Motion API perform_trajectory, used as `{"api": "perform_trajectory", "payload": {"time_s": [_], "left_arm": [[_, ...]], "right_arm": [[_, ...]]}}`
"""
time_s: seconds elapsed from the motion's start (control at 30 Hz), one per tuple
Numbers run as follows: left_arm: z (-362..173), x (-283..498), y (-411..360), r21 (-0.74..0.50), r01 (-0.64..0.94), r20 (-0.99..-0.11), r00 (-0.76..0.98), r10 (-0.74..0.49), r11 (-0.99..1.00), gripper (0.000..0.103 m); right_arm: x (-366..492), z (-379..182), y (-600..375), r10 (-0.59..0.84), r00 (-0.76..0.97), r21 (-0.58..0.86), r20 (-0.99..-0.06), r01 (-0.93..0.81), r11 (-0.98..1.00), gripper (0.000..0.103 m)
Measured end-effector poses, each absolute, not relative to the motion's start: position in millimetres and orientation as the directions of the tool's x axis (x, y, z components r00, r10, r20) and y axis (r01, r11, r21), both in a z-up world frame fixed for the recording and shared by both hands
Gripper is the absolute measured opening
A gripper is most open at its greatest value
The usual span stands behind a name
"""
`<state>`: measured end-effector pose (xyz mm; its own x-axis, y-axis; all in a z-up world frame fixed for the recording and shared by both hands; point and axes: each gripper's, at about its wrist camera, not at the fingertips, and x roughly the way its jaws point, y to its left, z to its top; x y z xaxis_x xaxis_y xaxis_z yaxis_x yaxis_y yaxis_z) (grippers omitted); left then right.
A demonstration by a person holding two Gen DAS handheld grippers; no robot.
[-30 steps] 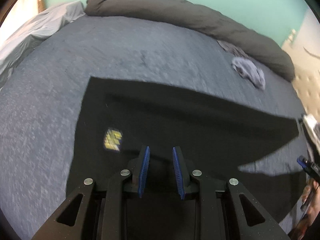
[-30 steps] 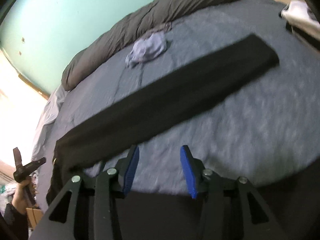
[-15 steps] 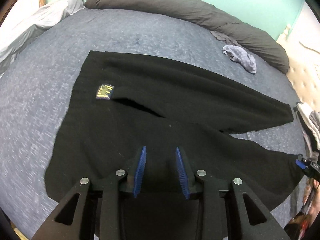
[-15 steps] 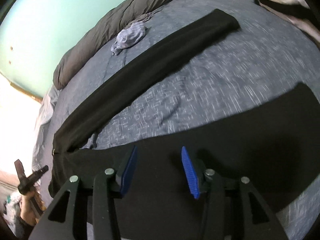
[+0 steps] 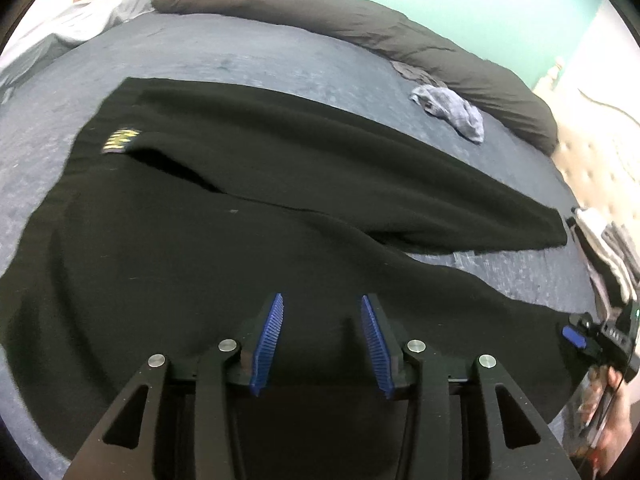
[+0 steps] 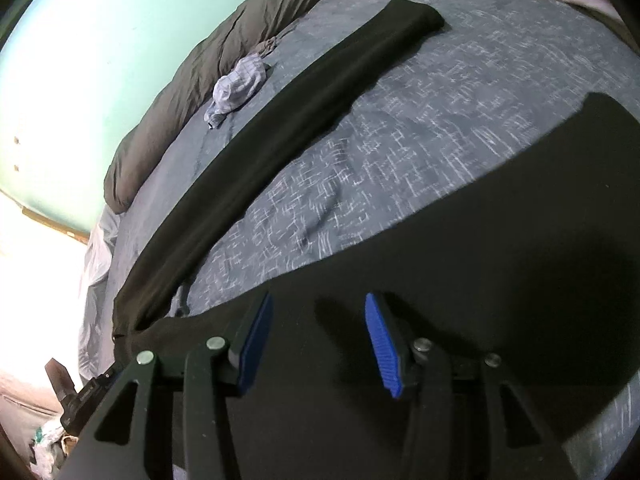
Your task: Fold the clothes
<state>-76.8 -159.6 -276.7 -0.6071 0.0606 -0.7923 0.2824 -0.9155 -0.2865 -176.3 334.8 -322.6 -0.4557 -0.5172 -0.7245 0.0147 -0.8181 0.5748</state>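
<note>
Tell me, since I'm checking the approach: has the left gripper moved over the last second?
Yes. The left gripper has come down and back along the black trousers; their yellow label has slid up-frame. Its jaws have been opening, gripping nothing.

The trousers (image 5: 248,216) are black, with a small yellow patch (image 5: 120,139), too blurry to read. The bed cover (image 6: 420,132) under them is grey-blue with white scratchy marks. Beyond the trousers lie a pale blue checked cloth (image 6: 238,86) and a dark grey blanket (image 5: 360,36). The wall (image 6: 100,40) is mint green.
</note>
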Motion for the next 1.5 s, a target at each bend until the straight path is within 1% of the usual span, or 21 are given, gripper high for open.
{"api": "perform_trajectory", "payload": {"time_s": [0.2,0.3,0.43,0.53,0.67,0.9,1.1,1.17,1.23,1.3,1.4,1.5], "left_arm": [[-282.9,-92.7,-147.0,-0.272,0.235,-0.795,-0.601,0.080,-0.933,0.047],[-281.6,-94.1,-148.5,-0.269,0.238,-0.785,-0.615,0.070,-0.933,0.051],[-284.6,-96.0,-150.0,-0.289,0.234,-0.783,-0.616,0.088,-0.928,0.051],[-284.8,-98.7,-147.0,-0.282,0.220,-0.782,-0.616,0.091,-0.934,0.051],[-286.4,-101.3,-148.8,-0.291,0.211,-0.781,-0.615,0.104,-0.933,0.051],[-289.9,-101.8,-149.5,-0.298,0.201,-0.782,-0.612,0.118,-0.933,0.052],[-290.1,-99.5,-152.8,-0.310,0.205,-0.779,-0.615,0.124,-0.929,0.052],[-289.5,-98.5,-153.7,-0.311,0.206,-0.777,-0.617,0.124,-0.928,0.052],[-289.6,-98.6,-153.9,-0.311,0.204,-0.777,-0.617,0.125,-0.928,0.052],[-289.7,-98.8,-154.0,-0.312,0.201,-0.777,-0.617,0.127,-0.929,0.052],[-290.0,-99.1,-154.7,-0.311,0.200,-0.777,-0.617,0.128,-0.929,0.052],[-291.1,-100.0,-157.0,-0.314,0.207,-0.778,-0.616,0.126,-0.927,0.052]], "right_arm": [[-209.7,-311.9,305.8,-0.502,-0.456,0.530,-0.735,0.076,-0.845,0.049],[-228.8,-298.8,279.7,-0.512,-0.466,0.511,-0.722,0.140,-0.848,0.049],[-257.6,-285.8,235.2,-0.524,-0.460,0.478,-0.717,0.223,-0.850,0.049],[-278.4,-285.1,204.0,-0.518,-0.443,0.451,-0.732,0.255,-0.855,0.049],[-304.1,-299.1,168.0,-0.489,-0.403,0.415,-0.774,0.260,-0.872,0.049],[-308.5,-333.0,137.7,-0.391,-0.344,0.303,-0.854,0.283,-0.910,0.049],[-291.4,-336.5,128.6,-0.322,-0.320,0.204,-0.891,0.352,-0.914,0.048],[-296.6,-326.7,132.6,-0.352,-0.308,0.239,-0.884,0.349,-0.906,0.047],[-304.1,-306.3,136.3,-0.382,-0.364,0.250,-0.850,0.359,-0.899,0.047],[-316.7,-290.8,132.5,-0.374,-0.410,0.214,-0.832,0.385,-0.898,0.047],[-340.4,-288.7,117.5,-0.349,-0.387,0.166,-0.854,0.432,-0.886,0.048],[-359.5,-297.3,90.9,-0.280,-0.367,0.064,-0.887,0.505,-0.861,0.048]]}}
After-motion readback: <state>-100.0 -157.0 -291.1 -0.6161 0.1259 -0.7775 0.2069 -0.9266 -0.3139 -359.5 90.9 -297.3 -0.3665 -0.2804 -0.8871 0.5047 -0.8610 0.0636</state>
